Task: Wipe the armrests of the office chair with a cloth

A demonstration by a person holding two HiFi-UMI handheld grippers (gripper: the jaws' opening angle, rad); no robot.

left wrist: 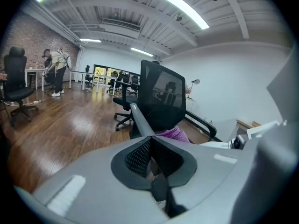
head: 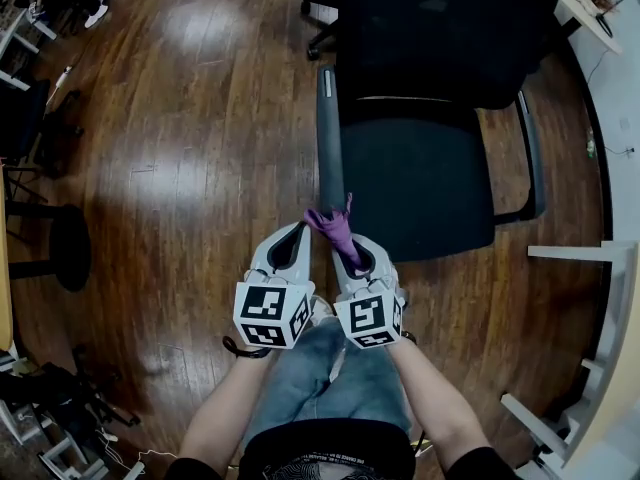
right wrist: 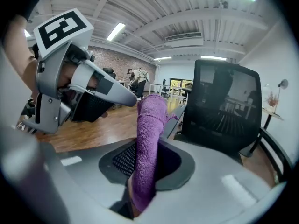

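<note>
Purple cloth (head: 335,230) is pinched upright in my right gripper (head: 349,251) at the tip of the chair's nearer armrest (head: 328,138), apparently ready for wiping, while my left gripper (head: 298,234) hangs alongside, pressed together and empty.

Here's the glossy brown wooden plank floor (head: 190,148), carrying the black mesh-backed office chair (head: 420,168); well left of that chair sits a round black pedestal base (head: 70,248).
</note>
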